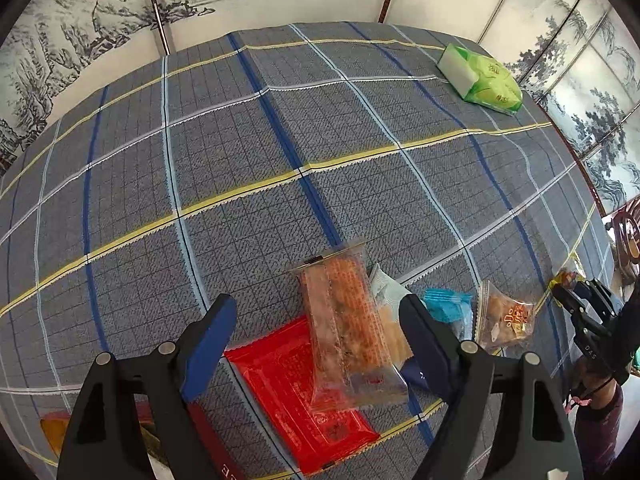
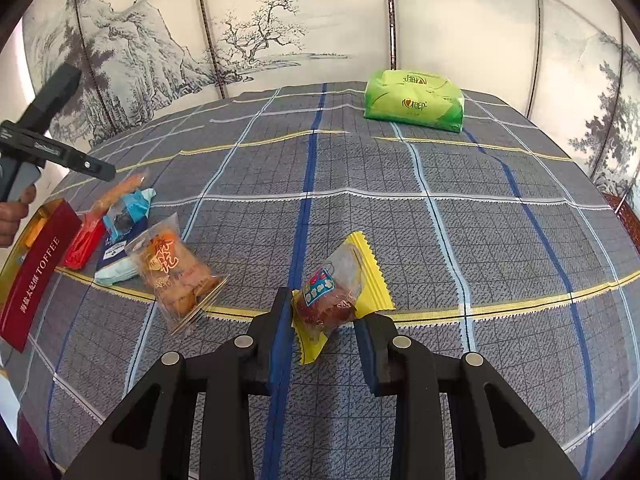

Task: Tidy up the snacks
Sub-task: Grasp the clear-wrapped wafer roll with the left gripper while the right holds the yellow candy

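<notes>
Left gripper [image 1: 320, 320]: jaws spread wide, holding nothing, poised above the snack pile near the table's front edge.
Long clear packet of orange-brown biscuit [image 1: 348, 332]: lying between the two blue pads, nearer the right-hand one, touching neither so far as can be told; resting across the red packet.
Flat red packet [image 1: 296, 396]: under the clear packet, on the cloth, below and between the fingers.
Pale blue-white sachet [image 1: 386, 286]: tucked behind the clear packet, just beside the right-hand fingertip.
Bright blue wrapper [image 1: 446, 304]: just beyond that fingertip, outside the jaws.
Clear bag of fried twists, orange print [image 2: 176, 270]: on the cloth, at the right end of the pile, apart from both tools.
Red toffee box [image 2: 34, 276]: at the left end of the pile, lettered TOFFEE.

Right gripper [image 2: 324, 316]: jaws partly open around a yellow-edged sweet.
Yellow-edged sweet, clear window, dark filling [image 2: 334, 292]: tilted between the pads, its left edge against the left pad; a gap showing at the right pad, firm grip not confirmed. Well apart from the pile.

Green tissue pack [image 2: 414, 102]: far side of the table, alone.
Checked grey-blue tablecloth [image 2: 480, 240]: under everything.
Ink-landscape screen [image 2: 260, 36]: behind the table.
</notes>
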A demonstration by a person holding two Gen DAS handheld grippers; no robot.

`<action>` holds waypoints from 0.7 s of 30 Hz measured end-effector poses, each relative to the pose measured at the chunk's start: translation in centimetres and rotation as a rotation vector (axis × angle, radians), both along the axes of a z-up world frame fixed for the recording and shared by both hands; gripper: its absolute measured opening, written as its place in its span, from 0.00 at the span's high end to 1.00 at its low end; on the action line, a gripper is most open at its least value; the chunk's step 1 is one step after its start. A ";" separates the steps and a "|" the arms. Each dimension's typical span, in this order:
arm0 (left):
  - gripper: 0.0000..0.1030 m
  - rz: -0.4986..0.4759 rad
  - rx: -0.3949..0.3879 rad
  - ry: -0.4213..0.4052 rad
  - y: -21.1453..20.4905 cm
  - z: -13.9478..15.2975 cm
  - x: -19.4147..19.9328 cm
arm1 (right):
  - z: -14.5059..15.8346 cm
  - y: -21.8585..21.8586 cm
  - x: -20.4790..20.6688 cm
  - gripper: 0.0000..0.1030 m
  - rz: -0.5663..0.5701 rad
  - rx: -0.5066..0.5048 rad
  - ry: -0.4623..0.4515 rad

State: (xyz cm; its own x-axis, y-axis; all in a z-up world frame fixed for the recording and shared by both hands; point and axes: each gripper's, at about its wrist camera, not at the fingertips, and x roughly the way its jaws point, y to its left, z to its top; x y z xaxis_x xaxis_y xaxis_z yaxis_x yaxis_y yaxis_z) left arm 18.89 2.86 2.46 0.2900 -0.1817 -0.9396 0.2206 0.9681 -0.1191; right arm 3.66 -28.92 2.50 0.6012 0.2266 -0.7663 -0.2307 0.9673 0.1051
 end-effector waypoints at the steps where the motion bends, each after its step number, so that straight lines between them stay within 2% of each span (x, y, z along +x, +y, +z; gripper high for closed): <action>1: 0.22 -0.005 -0.003 0.001 -0.1 -0.2 0.1 | 0.0 0.0 0.0 0.69 0.001 0.005 -0.001; 7: 0.22 -0.031 0.010 0.012 -1.3 -1.1 0.4 | 0.0 0.1 0.0 0.69 0.008 0.000 0.001; 11: 0.25 -0.042 0.015 0.033 -2.0 -1.9 0.5 | 0.0 0.0 0.0 0.69 0.004 0.004 -0.001; 12: 0.28 -0.039 0.017 0.039 -2.0 -2.2 0.6 | 0.0 0.0 0.1 0.69 0.006 0.005 0.000; 14: 0.52 -0.035 0.011 0.063 -2.2 -2.9 0.5 | 0.0 0.0 0.0 0.69 0.006 0.004 0.001; 17: 0.68 -0.019 -0.052 0.048 -1.8 -2.7 0.2 | 0.0 0.0 0.1 0.69 0.004 0.005 0.000; 21: 0.68 0.024 -0.011 -0.023 -1.8 -1.8 -1.3 | 0.0 -0.1 0.1 0.69 -0.004 0.000 0.004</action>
State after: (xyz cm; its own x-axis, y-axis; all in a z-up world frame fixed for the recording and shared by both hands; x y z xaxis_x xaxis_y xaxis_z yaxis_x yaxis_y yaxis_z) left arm 17.55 1.11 0.64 0.3156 -0.1845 -0.9308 0.1996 0.9719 -0.1250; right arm 3.71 -28.97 2.48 0.5990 0.2245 -0.7687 -0.2267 0.9682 0.1060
